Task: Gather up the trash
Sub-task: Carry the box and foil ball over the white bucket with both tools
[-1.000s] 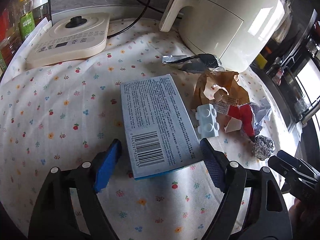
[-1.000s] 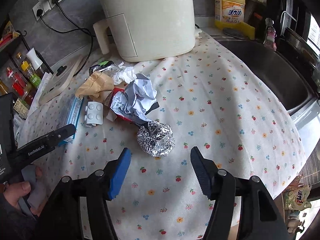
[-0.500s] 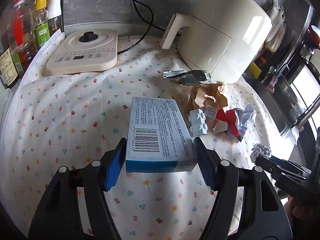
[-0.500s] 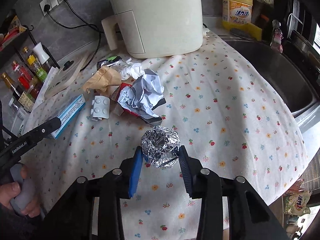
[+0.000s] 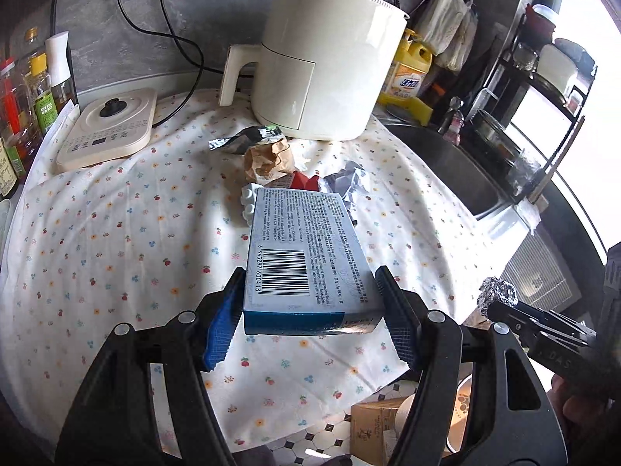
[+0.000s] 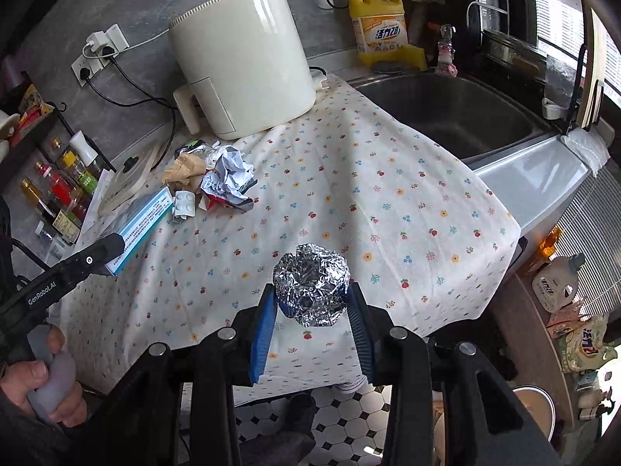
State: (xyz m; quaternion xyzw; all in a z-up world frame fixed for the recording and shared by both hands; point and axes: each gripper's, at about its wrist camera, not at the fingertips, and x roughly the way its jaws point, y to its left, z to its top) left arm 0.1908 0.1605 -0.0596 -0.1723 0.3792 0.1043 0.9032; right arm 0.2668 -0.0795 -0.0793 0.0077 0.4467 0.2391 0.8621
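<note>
A: Trash, where is it?

B: Two pieces are held, the rest sits in a heap. The left gripper is closed on a blue and white box, barcode side up, w/ a pad pressing each long side. The box is lifted clear of the flowered cloth.

A: And the right?

B: The right gripper is clamped on a foil ball, both blue pads against its sides. The ball hangs above the cloth's front edge, w/ tiled floor showing below.

A: The heap?

B: It lies on the cloth in front of a cream air fryer: a brown paper wad, a silver wrapper, crumpled white paper, a red pack and a pill blister. They touch or overlap each other. The box's far end hangs over the blister in the left view.

A: Anything else nearby?

B: A flat cream appliance at the left, sauce bottles beside it, a sink to the right, a yellow soap bottle behind the sink. A cardboard box and a cup rim, prob. on the floor, show below the cloth edge.
</note>
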